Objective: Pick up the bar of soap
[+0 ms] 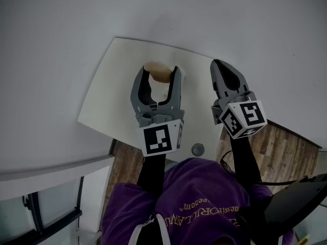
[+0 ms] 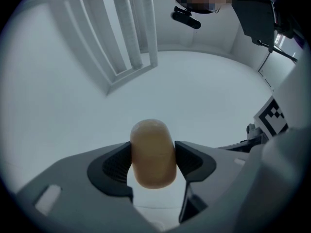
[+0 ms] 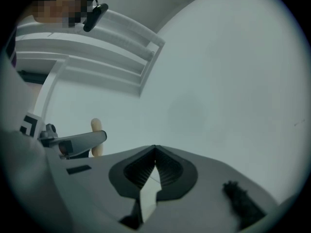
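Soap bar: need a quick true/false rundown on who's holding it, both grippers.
1. The left gripper is shut on the bar of soap. True.
2. The right gripper holds a second bar. False: its jaws are together with nothing between them.
3. The bar of soap sticks out past the tips of the left gripper's jaws. True.
4. The right gripper touches the bar of soap. False: in the head view it is off to the side, clear of the bar.
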